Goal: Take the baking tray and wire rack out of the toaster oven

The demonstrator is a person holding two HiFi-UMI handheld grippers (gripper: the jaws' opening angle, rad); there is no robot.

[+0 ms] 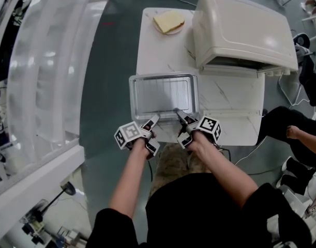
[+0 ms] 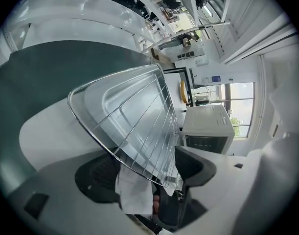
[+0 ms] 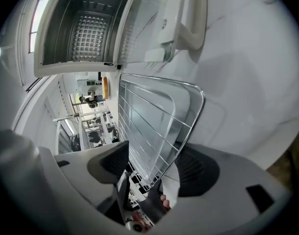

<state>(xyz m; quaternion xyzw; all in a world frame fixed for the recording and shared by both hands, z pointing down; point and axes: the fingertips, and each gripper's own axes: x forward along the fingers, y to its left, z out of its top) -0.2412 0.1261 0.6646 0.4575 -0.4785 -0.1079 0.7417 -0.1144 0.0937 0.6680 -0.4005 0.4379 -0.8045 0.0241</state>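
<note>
1. The white marble-pattern table [image 1: 235,94] carries everything; I stand at its near end, looking steeply down.
2. The cream toaster oven [image 1: 240,25] sits on the far right part of the table. In my right gripper view its door [image 3: 154,28] hangs open and the dark cavity [image 3: 85,28] shows no tray or rack inside.
3. The baking tray [image 1: 163,94] lies flat on the table, outside the oven, just left of its open front, with its near edge at the table's near edge.
4. The wire rack [image 1: 181,94] lies on top of the tray, its thin bars running across the tray's well.
5. My left gripper [image 1: 154,132] is at the tray's near left corner. Its jaws stand wide apart, and the rim of the rack and tray passes between the pads [image 2: 98,180]; I see no squeeze on it.
6. My right gripper [image 1: 179,125] is at the near right corner, also spread wide. The rack's rim crosses the gap between its jaws, one finger reaching over the tray's edge, nothing clamped.
7. A slice of bread [image 1: 168,20] rests on a small plate at the table's far end, well apart from the tray.
</note>
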